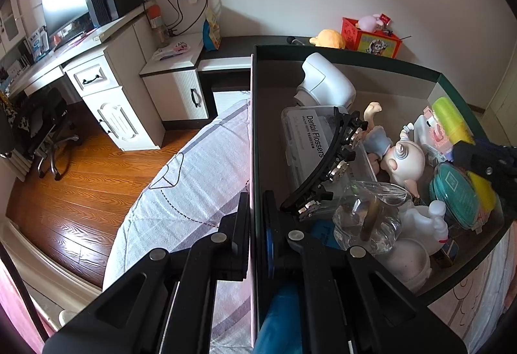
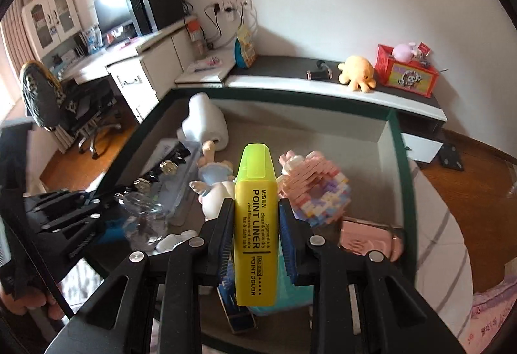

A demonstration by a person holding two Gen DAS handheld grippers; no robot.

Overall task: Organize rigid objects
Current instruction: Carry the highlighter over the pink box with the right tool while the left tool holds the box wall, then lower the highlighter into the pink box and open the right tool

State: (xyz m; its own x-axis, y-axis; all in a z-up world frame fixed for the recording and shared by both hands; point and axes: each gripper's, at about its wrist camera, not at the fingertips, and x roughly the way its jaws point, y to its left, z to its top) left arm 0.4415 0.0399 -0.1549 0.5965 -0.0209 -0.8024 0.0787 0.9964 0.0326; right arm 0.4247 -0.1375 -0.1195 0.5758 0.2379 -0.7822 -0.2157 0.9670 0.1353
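A yellow highlighter (image 2: pixel 255 237) — capped, labelled POINT LINER — is clamped by the right gripper (image 2: pixel 256 234) above the crowded box (image 2: pixel 397 140), whose wall is pinched by the left gripper (image 1: pixel 255 224).

One box (image 1: pixel 342 60) holding: 1 yellow highlighter (image 2: pixel 256 224), 1 flosser case (image 1: pixel 303 140), 1 black hair clip (image 1: pixel 326 166), 1 doll (image 1: pixel 400 160), 1 glass jar (image 1: pixel 365 218), 1 brick-block toy (image 2: pixel 316 189) at 3 o'clock of highlighter. 2 grippers: left gripper (image 1: pixel 257 224), right gripper (image 2: pixel 257 224).
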